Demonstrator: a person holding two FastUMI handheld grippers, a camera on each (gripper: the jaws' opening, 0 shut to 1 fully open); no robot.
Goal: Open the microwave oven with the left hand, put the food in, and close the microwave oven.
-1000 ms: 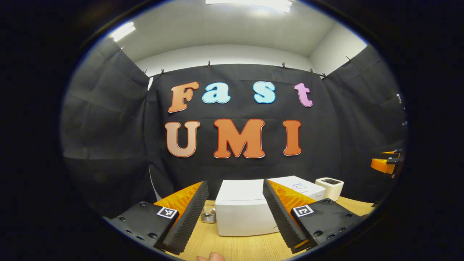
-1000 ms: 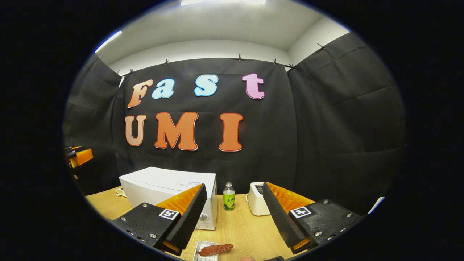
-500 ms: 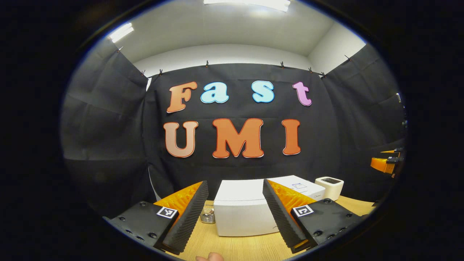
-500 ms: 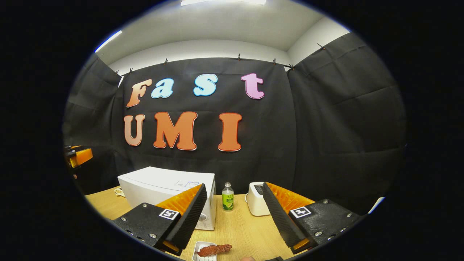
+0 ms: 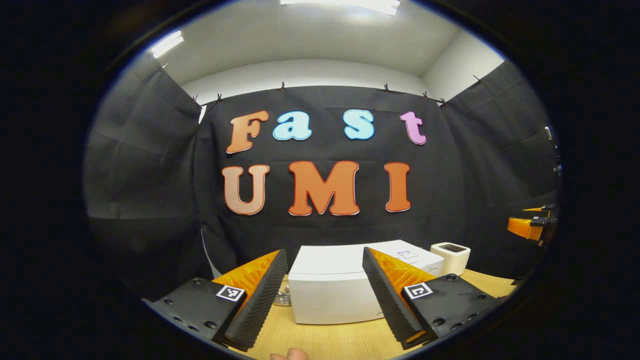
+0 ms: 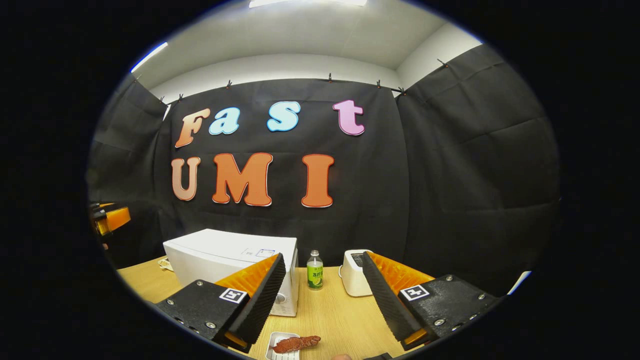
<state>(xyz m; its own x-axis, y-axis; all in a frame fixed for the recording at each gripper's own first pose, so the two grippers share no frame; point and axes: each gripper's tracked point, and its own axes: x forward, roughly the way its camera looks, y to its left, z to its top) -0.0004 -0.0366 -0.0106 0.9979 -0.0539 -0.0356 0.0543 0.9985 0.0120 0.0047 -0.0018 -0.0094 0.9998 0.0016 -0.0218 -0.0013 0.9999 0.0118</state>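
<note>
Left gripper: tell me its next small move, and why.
Probably ease the left gripper forward toward the white box-shaped microwave oven on the wooden table. The oven's door looks closed, the jaws stand open and empty short of it, and the reddish food lies untouched in its small white tray.

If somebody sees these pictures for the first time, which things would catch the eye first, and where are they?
Probably the white microwave oven, closed, on the wooden table at the left in the right gripper view. Next, the reddish food on a small white tray at the near edge, between the open right gripper fingers, with a green-labelled bottle behind.
</note>
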